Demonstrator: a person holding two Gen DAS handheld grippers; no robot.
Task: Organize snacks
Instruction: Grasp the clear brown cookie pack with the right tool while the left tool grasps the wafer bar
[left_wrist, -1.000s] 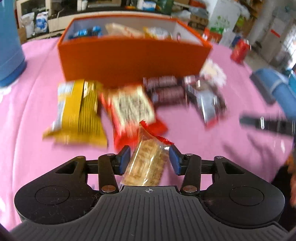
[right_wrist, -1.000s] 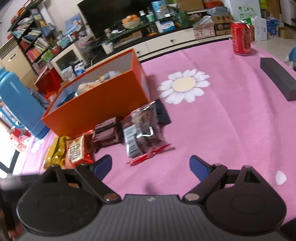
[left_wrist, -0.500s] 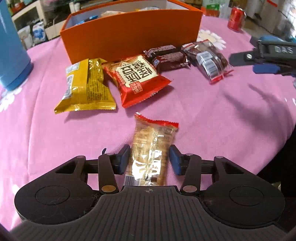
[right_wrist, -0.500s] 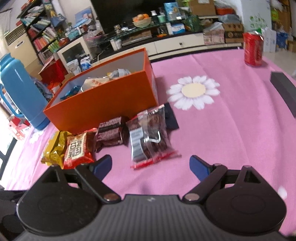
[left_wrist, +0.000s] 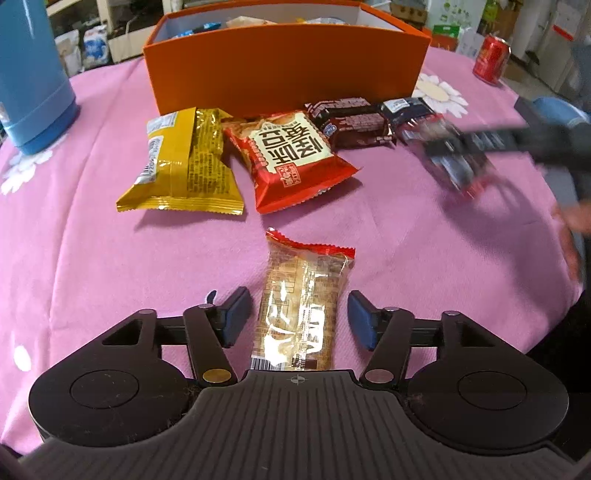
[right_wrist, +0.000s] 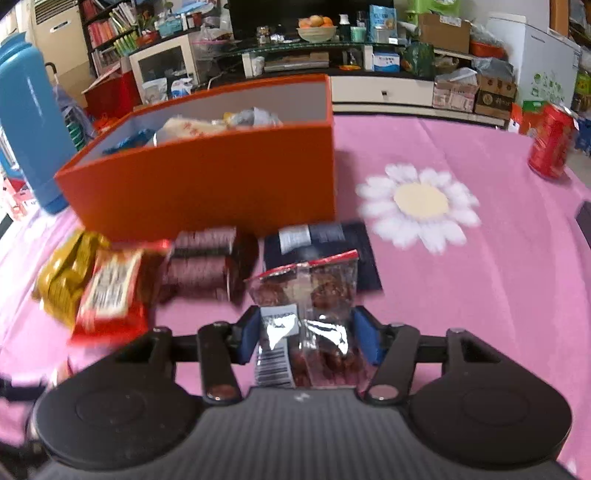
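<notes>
I use the orange box (left_wrist: 284, 62) as my marker, and I go from left to right.

On my left side, the yellow snack bag (left_wrist: 184, 162) lies on the pink cloth (left_wrist: 92, 258) in front of the box's left end. Just right of it lies the red snack bag (left_wrist: 291, 158), also in front of the box. Nearer to me than both, well away from the box, lies the clear cracker pack (left_wrist: 303, 302). My left gripper (left_wrist: 299, 317) sits around it with its blue pads (left_wrist: 236, 314) spread wide. There is a gap on each side, so the pads do not touch the pack.

Farther right, the brown bars (right_wrist: 207, 262) lie right by the box's front wall. Next to them a dark flat pack (right_wrist: 325, 251) lies by the box's right corner. In front of that lies the clear pack of dark red snacks (right_wrist: 310, 332). My right gripper (right_wrist: 308, 338) is around this pack. Its pads are close to the pack's sides, but the picture is blurry, so I cannot tell if they pinch it.

I think I am at the picking-up step. Some snacks are in the box already, and many are not. Next, I think I should squeeze the pads on a pack, lift it and carry it over the box's front wall.
</notes>
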